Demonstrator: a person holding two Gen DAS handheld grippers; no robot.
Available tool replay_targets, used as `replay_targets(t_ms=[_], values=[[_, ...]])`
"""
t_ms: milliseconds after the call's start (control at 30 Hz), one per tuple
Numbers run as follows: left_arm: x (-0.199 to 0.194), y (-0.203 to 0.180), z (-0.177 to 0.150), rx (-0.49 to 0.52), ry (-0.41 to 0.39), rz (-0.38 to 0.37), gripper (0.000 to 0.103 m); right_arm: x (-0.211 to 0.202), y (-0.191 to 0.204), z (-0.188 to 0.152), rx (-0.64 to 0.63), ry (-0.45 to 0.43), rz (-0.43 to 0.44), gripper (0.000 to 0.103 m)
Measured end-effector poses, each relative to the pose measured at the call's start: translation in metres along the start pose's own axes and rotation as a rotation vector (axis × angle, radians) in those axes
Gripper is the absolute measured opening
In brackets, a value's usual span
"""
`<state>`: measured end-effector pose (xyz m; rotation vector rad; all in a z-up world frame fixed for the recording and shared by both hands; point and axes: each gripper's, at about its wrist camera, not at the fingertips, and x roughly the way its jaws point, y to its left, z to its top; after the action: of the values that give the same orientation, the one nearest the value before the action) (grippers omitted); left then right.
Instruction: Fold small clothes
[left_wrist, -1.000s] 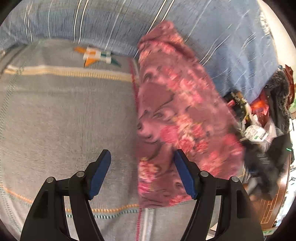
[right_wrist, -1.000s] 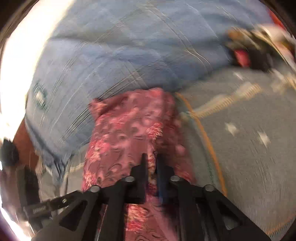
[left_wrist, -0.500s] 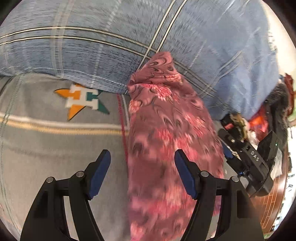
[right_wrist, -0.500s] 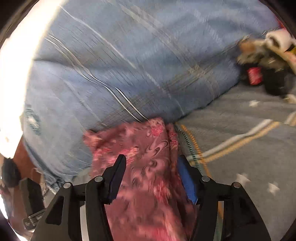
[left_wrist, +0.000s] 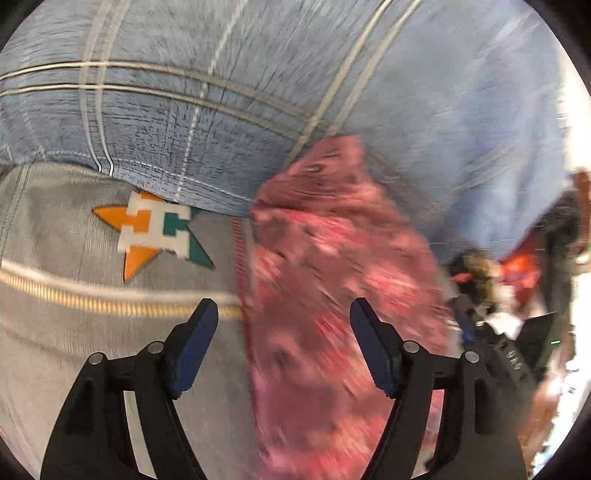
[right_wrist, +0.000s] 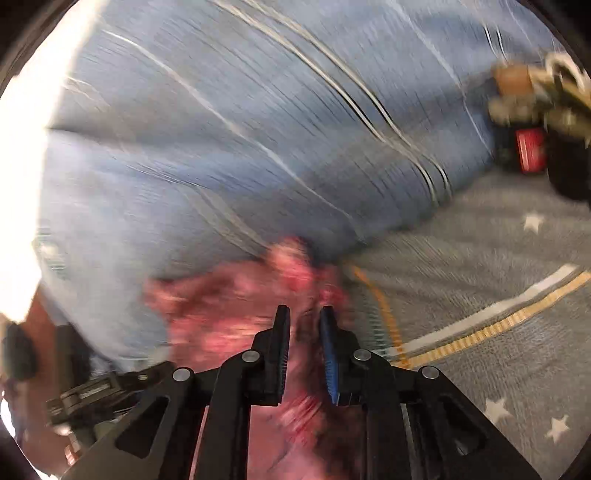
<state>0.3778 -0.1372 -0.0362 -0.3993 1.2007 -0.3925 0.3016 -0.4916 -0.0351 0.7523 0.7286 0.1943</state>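
Between the left gripper's wide-spread jaws lay the edge of the pink floral garment, untouched by either blue pad. The right gripper's jaws stood nearly together with the garment's cloth between them; motion blur hid whether they pinched it, so I cannot tell. The garment ran in a long strip on the grey blanket, its far end against a blue plaid cloth. Left of the garment sat an orange, white and green star patch, above a yellow stripe. White stars dotted the blanket in the right view.
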Motion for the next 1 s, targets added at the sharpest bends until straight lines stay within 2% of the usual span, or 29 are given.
replay_targets(t_ms=[33,67,100,133,167,200,233,267,333,400,500,600,633,700,733,800,900,1000], values=[[-0.008,0.001,-0.011,0.005,-0.02,-0.023,0.075,-0.006,0.001,-0.006,-0.008,0.02,0.095,0.019],[-0.011,0.003,-0.024,0.011,-0.034,-0.018,0.075,-0.007,0.002,-0.014,-0.035,0.065,0.135,0.018],[-0.009,0.004,-0.035,0.02,-0.031,0.003,0.075,-0.003,0.005,-0.023,-0.08,0.107,0.095,0.017],[0.003,0.004,-0.045,0.04,-0.001,0.054,0.075,0.01,0.007,-0.035,-0.165,0.186,-0.04,0.017],[0.016,0.007,-0.05,0.057,0.042,0.109,0.076,0.014,0.01,-0.044,-0.234,0.209,-0.11,0.014],[0.024,0.009,-0.057,0.067,0.069,0.136,0.076,0.005,0.015,-0.046,-0.258,0.168,-0.121,0.014],[0.016,0.007,-0.062,0.086,0.034,0.137,0.076,-0.004,0.019,-0.043,-0.248,0.178,-0.152,0.015],[0.005,0.008,-0.064,0.087,0.028,0.131,0.075,-0.017,0.018,-0.039,-0.205,0.163,-0.144,0.022],[-0.012,0.016,-0.067,0.05,0.023,0.06,0.075,-0.043,0.008,-0.031,-0.117,0.09,-0.094,0.029],[-0.024,0.029,-0.066,0.002,0.023,0.017,0.075,-0.066,-0.022,-0.021,-0.009,0.052,-0.099,0.057],[-0.019,0.041,-0.069,-0.06,0.074,-0.028,0.075,-0.077,-0.055,-0.024,0.09,0.095,-0.067,0.058],[-0.003,0.04,-0.084,-0.097,0.144,-0.1,0.075,-0.068,-0.06,-0.04,0.118,0.115,0.055,0.058],[0.002,0.031,-0.088,-0.099,0.148,-0.111,0.079,-0.062,-0.061,-0.043,0.118,0.133,0.089,0.058],[0.0,0.023,-0.087,-0.075,0.128,-0.125,0.084,-0.041,-0.052,-0.051,0.089,0.184,0.088,0.057],[0.001,0.02,-0.089,-0.072,0.143,-0.135,0.084,-0.032,-0.042,-0.051,0.041,0.194,0.072,0.057],[0.014,0.008,-0.081,-0.076,0.175,-0.158,0.084,-0.018,-0.022,-0.051,-0.026,0.215,0.072,0.068],[0.022,-0.007,-0.073,-0.058,0.179,-0.139,0.087,0.001,-0.008,-0.044,-0.071,0.218,0.076,0.078],[0.027,-0.014,-0.068,-0.054,0.167,-0.099,0.088,0.012,-0.003,-0.043,-0.103,0.202,0.054,0.078]])
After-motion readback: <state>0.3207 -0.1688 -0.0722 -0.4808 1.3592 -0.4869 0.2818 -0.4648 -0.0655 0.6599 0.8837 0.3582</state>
